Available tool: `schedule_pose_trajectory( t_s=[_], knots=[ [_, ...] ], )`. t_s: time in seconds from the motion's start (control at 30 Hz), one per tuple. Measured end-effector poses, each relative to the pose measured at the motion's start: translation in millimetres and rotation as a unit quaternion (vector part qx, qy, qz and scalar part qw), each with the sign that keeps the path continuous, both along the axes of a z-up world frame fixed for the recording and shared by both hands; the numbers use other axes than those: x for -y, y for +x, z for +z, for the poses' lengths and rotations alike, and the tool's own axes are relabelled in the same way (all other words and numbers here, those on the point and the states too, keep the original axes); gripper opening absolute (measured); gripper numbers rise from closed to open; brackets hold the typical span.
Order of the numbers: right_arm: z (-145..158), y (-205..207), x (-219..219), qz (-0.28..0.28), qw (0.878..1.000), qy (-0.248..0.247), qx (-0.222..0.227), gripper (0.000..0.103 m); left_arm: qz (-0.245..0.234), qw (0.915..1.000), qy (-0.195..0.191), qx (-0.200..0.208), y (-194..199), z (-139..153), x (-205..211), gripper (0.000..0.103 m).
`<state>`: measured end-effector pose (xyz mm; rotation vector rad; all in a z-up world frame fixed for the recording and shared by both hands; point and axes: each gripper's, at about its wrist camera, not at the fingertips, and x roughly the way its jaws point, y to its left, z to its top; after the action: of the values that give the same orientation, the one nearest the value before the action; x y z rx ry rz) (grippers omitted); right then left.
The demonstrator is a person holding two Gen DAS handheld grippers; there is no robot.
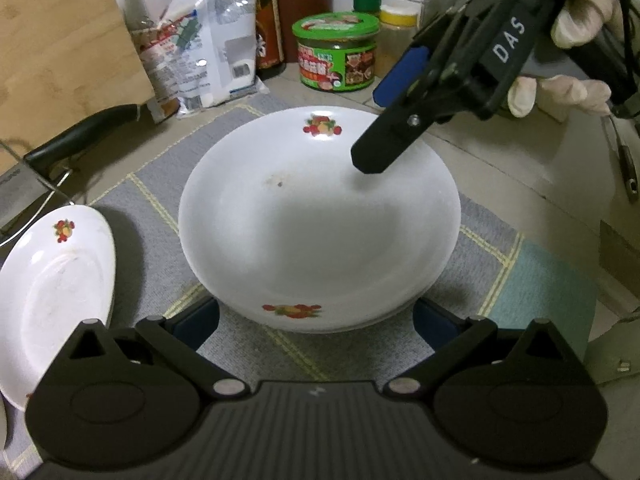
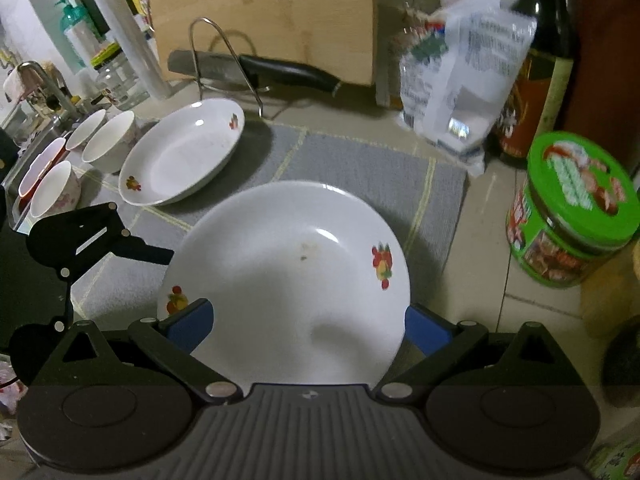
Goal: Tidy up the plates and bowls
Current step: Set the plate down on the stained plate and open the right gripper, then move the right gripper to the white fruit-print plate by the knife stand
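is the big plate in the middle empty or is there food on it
Empty. The plate holds no food, only a small brownish smudge near its centre, seen in both wrist views. It sits on top of other plates.

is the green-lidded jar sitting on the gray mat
No, the green-lidded jar stands on the bare counter, off to the side of the gray mat.

Before you a stack of plates point(image 1: 320, 232) sits on the mat point(image 1: 160, 184); a single plate point(image 1: 52, 292) lies left, the tin point(image 1: 336, 52) and bag point(image 1: 212, 40) behind.
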<state>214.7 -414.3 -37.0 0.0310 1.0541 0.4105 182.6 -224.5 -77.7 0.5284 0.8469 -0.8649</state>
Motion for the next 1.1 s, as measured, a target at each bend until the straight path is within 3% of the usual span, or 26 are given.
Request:
schedule_pose_trajectory(
  t_s=[0.27, 0.53, 0.67, 1.1],
  knots=[
    [6.8, -14.1, -13.5, -0.004, 0.998, -0.009, 0.063, 0.103, 0.083, 0.9949, -0.056, 0.016, -16.1, 13.9, -30.5, 0.102],
    [13.6, -28.8, -42.2, 0.002, 0.993, -0.019, 0.113, 0.103, 0.212, 0.9673, -0.126, 0.06, -39.9, 33.6, -69.8, 0.102],
    [13.5, -34.4, -58.2, -0.005, 0.992, -0.023, 0.122, 0.103, 0.242, 0.9588, -0.128, 0.077, -43.7, 33.6, -90.5, 0.102],
    [7.9, -27.6, -114.0, -0.039, 0.994, -0.039, 0.099, 0.103, 0.275, 0.9532, -0.093, 0.083, -18.6, 11.7, -153.4, 0.102]
  ],
)
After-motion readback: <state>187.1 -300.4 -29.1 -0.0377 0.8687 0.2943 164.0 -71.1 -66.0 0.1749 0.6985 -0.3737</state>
